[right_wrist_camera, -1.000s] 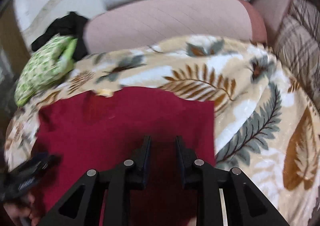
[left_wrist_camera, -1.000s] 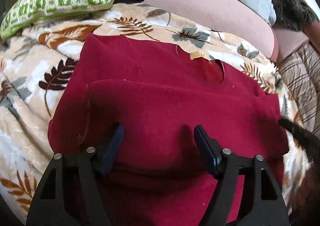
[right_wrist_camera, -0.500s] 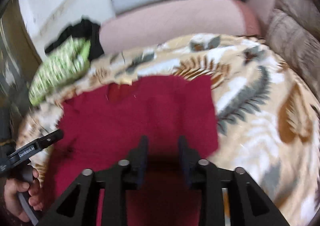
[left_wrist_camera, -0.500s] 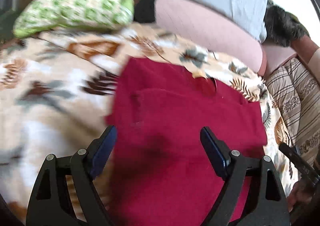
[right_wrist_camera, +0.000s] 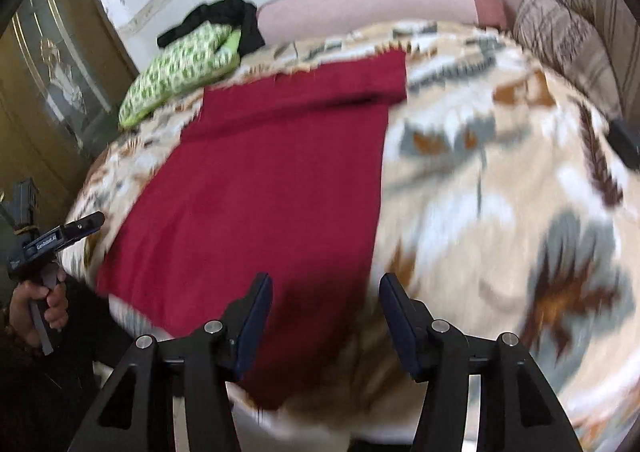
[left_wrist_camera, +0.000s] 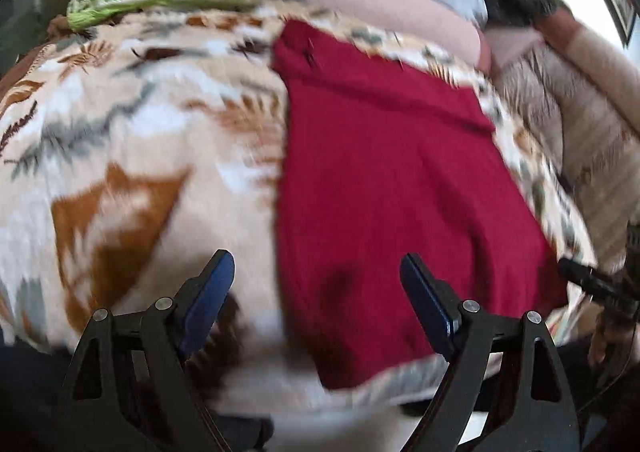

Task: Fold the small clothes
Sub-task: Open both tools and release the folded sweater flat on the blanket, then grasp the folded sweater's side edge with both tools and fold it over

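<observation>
On the blanket point(left_wrist_camera: 120, 140), red garment point(left_wrist_camera: 392, 180) lengthwise front-to-back

Only text: white lettering on left tongs point(right_wrist_camera: 60, 238) body, approx "GenRobot.AI", blurred.

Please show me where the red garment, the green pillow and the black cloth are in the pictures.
red garment point(left_wrist_camera: 384, 180), left wrist view, middle of its folded body.
green pillow point(right_wrist_camera: 180, 68), right wrist view, centre of its patterned cover.
black cloth point(right_wrist_camera: 224, 18), right wrist view, its crumpled top part.
</observation>
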A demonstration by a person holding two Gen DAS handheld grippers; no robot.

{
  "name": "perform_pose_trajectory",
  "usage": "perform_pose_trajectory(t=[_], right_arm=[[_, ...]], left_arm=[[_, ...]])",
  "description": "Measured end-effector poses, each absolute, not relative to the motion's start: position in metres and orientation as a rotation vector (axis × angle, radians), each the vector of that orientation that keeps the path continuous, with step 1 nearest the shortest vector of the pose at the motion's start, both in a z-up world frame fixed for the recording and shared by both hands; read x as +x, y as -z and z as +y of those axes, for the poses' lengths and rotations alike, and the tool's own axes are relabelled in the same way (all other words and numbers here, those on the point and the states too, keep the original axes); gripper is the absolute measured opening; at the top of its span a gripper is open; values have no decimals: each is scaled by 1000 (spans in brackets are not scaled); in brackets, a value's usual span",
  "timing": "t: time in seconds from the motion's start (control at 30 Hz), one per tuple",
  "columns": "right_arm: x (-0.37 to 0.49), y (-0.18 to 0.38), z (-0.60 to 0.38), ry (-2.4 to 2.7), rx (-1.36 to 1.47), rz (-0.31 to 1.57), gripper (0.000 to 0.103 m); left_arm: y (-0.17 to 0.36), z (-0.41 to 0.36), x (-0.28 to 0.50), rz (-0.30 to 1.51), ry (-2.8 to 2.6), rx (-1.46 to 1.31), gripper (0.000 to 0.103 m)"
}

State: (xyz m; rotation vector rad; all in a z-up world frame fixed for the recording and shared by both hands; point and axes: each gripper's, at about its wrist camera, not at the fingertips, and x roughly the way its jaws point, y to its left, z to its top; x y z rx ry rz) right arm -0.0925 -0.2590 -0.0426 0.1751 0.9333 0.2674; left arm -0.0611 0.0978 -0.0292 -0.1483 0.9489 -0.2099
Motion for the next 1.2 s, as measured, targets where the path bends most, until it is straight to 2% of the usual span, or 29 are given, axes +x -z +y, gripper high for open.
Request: perform_pose_trajectory(t=[0.23, 0.37, 0.73, 0.83, 0.93, 1.0, 1.07, 1.2], right_arm=[[-98, 60, -251, -274, 188, 1013, 52], [-98, 53, -243, -326, 176, 998, 37], [-89, 66, -242, -340, 254, 1051, 37], [-89, 67, -241, -339, 256, 1053, 37], [-87, 67, -239, -338, 263, 1054, 39], [-87, 68, -239, -337, 260, 1053, 41], [-87, 67, -237, -333, 245, 1052, 41], [-87, 65, -236, -329, 248, 1056, 41]], left_arm=[[44, 111, -70, 997, 138, -210, 85], [50, 127, -74, 1000, 110, -268, 85], [57, 115, -77, 1055, 273, -322, 84], [54, 110, -78, 1056, 328, -327, 74], [55, 109, -76, 1061, 333, -322, 68], [54, 112, -75, 1063, 317, -334, 58], [54, 112, -73, 1070, 321, -341, 28], [57, 112, -71, 1099, 305, -320, 15]])
